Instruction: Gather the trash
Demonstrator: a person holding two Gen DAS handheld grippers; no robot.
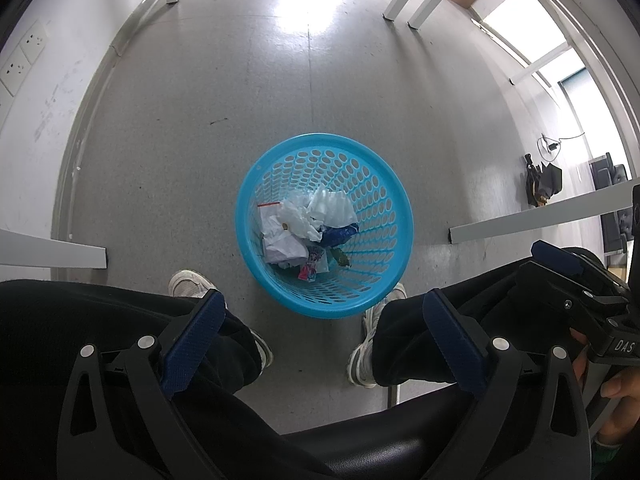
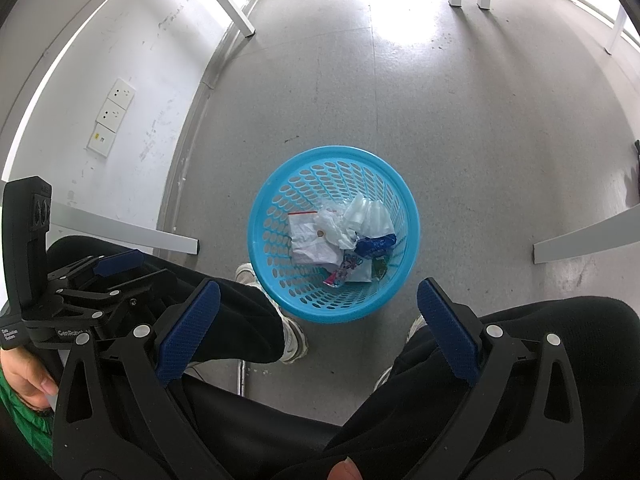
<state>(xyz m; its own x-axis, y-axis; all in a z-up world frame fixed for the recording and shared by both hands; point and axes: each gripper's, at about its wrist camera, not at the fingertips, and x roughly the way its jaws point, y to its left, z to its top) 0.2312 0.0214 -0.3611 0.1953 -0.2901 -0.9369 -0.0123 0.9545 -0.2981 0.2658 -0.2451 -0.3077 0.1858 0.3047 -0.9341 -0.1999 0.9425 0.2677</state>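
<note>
Above the blue basket (image 1: 324, 224) you hold both tools over your knees, pointing down at the floor (image 1: 240, 100). Your left tool (image 1: 324, 340) has its blue pads spread wide with nothing between them; your right tool (image 2: 318, 328) stands just as wide and bare. In the left view your right hand (image 1: 604, 384) grips the other tool's handle at the basket's right; in the right view your left hand (image 2: 28, 376) does likewise at the basket's left. The basket sits on the floor between your shoes (image 1: 188, 284), ahead of both tools' fingertips and well below them. Crumpled white paper (image 1: 280, 240), clear plastic (image 1: 332, 208) and a blue wrapper (image 1: 340, 234) lie in its bottom.
</note>
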